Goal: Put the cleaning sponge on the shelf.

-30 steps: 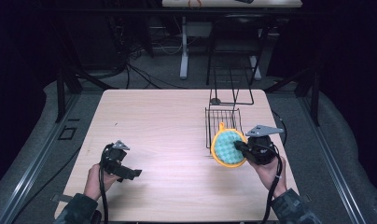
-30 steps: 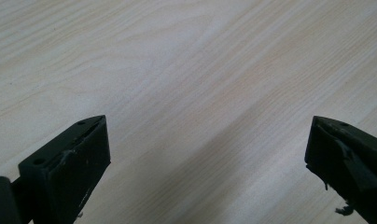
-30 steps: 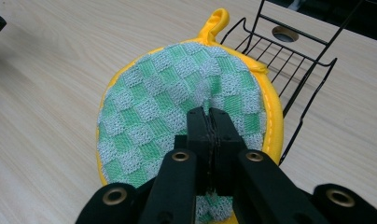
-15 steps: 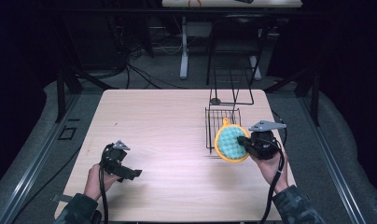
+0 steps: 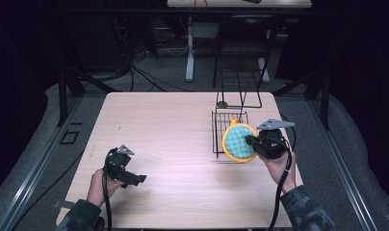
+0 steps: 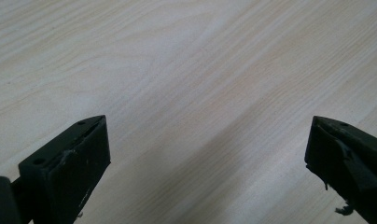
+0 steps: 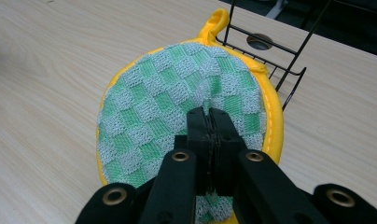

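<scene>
I see the right gripper (image 7: 208,116) clamped tight on a round green-checked pot holder (image 7: 177,107) with a yellow rim, pinching a fold of the cloth. The pot holder sits at the front of the black wire rack (image 5: 229,126), on the right side of the wooden table (image 5: 173,125). Left gripper (image 6: 205,140): jaws wide apart, nothing between them, low over bare table near the front-left corner.

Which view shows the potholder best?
The right gripper view: the green-checked potholder sits close, pinched by the right hand-held gripper. The high view shows it small at the wire rack.
</scene>
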Demonstrator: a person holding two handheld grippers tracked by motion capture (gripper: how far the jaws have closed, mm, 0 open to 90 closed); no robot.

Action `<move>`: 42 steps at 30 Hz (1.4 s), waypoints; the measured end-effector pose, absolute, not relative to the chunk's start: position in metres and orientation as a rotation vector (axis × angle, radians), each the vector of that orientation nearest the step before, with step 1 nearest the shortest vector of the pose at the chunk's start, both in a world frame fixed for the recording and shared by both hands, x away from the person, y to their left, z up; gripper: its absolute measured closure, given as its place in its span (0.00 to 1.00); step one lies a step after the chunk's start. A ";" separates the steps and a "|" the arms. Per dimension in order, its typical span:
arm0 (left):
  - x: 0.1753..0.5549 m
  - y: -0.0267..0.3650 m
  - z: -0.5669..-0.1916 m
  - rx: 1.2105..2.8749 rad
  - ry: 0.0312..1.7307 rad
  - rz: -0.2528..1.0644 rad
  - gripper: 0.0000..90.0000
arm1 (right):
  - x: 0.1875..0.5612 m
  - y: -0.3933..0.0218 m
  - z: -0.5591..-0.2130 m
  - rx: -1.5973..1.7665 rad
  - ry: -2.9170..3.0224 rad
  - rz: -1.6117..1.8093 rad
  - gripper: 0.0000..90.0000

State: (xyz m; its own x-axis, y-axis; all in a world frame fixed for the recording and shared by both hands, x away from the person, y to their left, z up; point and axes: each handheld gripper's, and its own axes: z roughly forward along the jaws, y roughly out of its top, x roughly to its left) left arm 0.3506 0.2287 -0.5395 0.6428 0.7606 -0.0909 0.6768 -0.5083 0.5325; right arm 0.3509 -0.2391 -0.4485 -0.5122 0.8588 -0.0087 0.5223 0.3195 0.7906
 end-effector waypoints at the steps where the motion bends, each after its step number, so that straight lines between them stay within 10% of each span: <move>1: 0.351 0.229 -0.540 2.330 1.120 0.209 0.00 | 0.352 -0.239 -0.449 1.216 2.162 1.050 0.99; 42: 0.351 0.228 -0.540 2.339 1.114 0.200 0.00 | 0.394 -0.227 -0.470 1.269 2.051 1.079 0.98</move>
State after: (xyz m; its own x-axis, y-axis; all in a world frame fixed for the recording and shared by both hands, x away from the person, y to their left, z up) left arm 0.3510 0.2284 -0.5402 0.6476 0.7563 -0.0929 0.6767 -0.5147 0.5265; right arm 0.3942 -0.2268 -0.4699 -0.4447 0.8957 -0.0034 0.5050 0.2539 0.8250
